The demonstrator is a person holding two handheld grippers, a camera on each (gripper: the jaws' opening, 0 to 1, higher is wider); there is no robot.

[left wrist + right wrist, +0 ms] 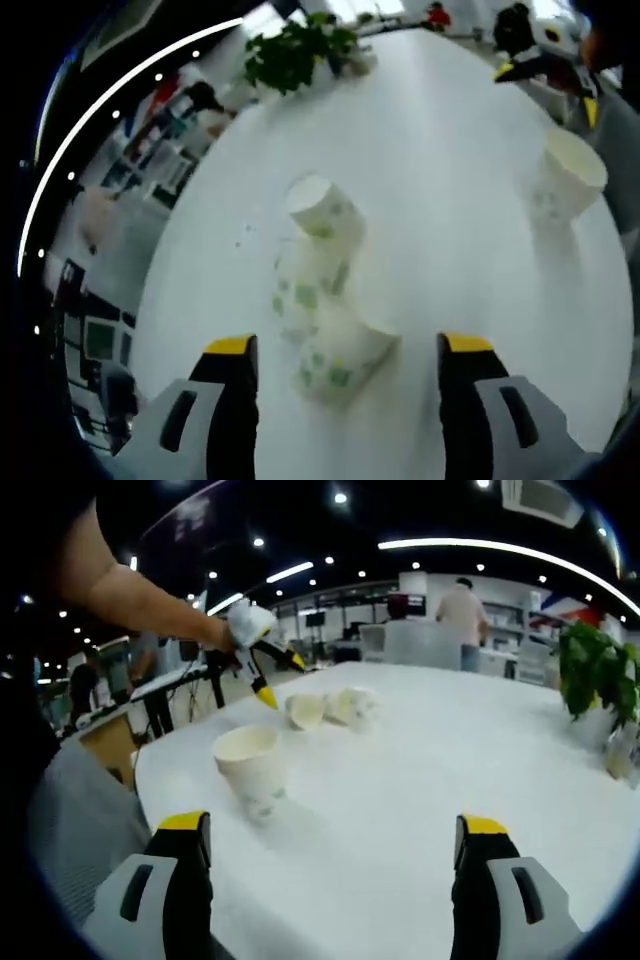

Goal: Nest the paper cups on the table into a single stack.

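Note:
Three white paper cups with green prints lie on their sides in a loose cluster on the white round table [450,200]. The nearest cup [340,362] lies between the wide-apart jaws of my left gripper [348,345], untouched. Behind it are a middle cup [308,290] and a far cup [324,214]. A fourth cup [568,172] stands upright at the right. In the right gripper view that upright cup [252,765] stands ahead and left of my open right gripper [333,825]. The lying cups [330,708] are beyond it, with the left gripper [268,675] held over them by a hand.
A potted green plant [296,52] stands at the far side of the table, and appears at the right edge as the plant [600,670] in the right gripper view. The table edge [150,780] curves close at the left. People and desks fill the office behind.

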